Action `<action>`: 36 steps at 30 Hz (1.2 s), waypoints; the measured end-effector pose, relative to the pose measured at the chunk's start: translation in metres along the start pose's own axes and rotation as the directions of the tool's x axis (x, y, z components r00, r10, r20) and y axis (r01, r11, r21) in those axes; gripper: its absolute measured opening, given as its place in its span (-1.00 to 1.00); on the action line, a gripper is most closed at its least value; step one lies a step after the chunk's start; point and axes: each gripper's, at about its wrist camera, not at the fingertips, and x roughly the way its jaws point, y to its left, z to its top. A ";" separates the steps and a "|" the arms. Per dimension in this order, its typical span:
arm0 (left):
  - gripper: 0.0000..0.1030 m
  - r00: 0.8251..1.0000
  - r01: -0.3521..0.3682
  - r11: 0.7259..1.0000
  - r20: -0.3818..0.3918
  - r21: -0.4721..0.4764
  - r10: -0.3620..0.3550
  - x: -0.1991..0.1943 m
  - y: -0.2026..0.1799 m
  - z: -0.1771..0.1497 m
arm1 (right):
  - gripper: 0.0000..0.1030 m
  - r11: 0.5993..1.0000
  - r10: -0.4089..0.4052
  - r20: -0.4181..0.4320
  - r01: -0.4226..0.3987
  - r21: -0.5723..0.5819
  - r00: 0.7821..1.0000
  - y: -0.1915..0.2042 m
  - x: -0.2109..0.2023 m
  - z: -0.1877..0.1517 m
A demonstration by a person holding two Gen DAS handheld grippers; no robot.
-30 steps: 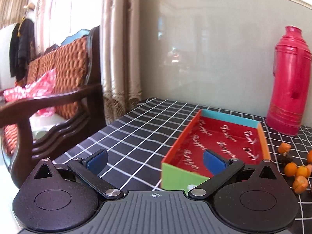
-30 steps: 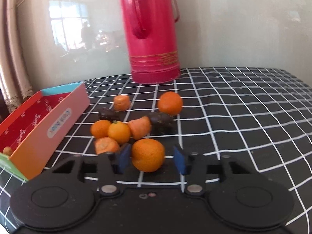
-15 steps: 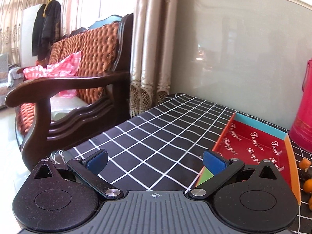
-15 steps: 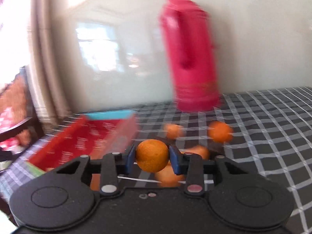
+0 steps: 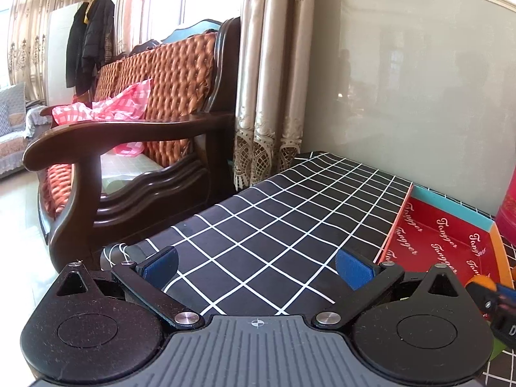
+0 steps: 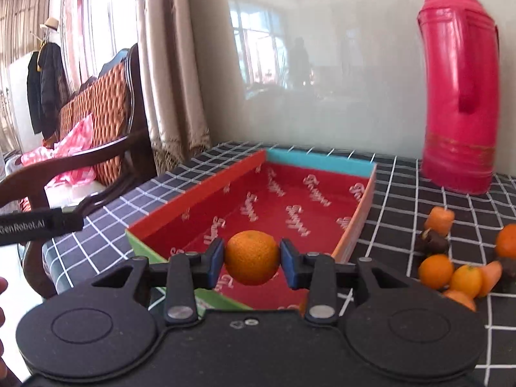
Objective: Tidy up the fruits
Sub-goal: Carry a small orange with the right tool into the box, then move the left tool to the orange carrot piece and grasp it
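The right gripper (image 6: 252, 262) pinches an orange (image 6: 252, 257) between its two blue pads, one pad pressed against each side of the fruit. The orange hangs above the near end of the box (image 6: 200, 193), over its red printed floor. The box is shallow and open-topped, with a red left wall, a light blue far wall and a green near corner, and it sits on a black tablecloth (image 6: 429, 200) with a white grid. To the right of the box, on the cloth, lies a heap of fruit (image 6: 458, 271): several small oranges, orange chunks and a few dark pieces. A tall red flask (image 6: 459, 90) stands behind them by the wall.

The left gripper (image 5: 256, 266) holds nothing; its pads are spread wide over bare cloth (image 5: 290, 225), left of the box (image 5: 448, 238). Beyond the table edge stands a wooden sofa (image 5: 135, 122) with orange cushions, and curtains (image 5: 274, 80) hang beside it.
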 end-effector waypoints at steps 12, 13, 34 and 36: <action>0.99 0.996 0.059 0.996 0.058 0.069 -0.063 -0.017 -0.028 -0.004 | 0.60 0.980 -0.163 0.201 0.134 0.147 0.966 -0.047 -0.064 0.002; 0.99 0.994 0.076 0.994 0.070 0.083 -0.082 -0.021 -0.034 -0.005 | 0.61 0.971 -0.202 0.205 0.169 0.166 0.958 -0.055 -0.070 0.001; 0.99 0.835 0.486 0.739 0.003 0.467 -0.551 -0.096 -0.215 -0.075 | 0.89 0.527 -0.822 0.045 0.728 0.437 0.568 -0.174 -0.165 -0.044; 0.96 0.829 0.500 0.722 -0.023 0.479 -0.558 -0.096 -0.229 -0.082 | 0.89 0.536 -0.816 0.050 0.723 0.436 0.575 -0.179 -0.169 -0.049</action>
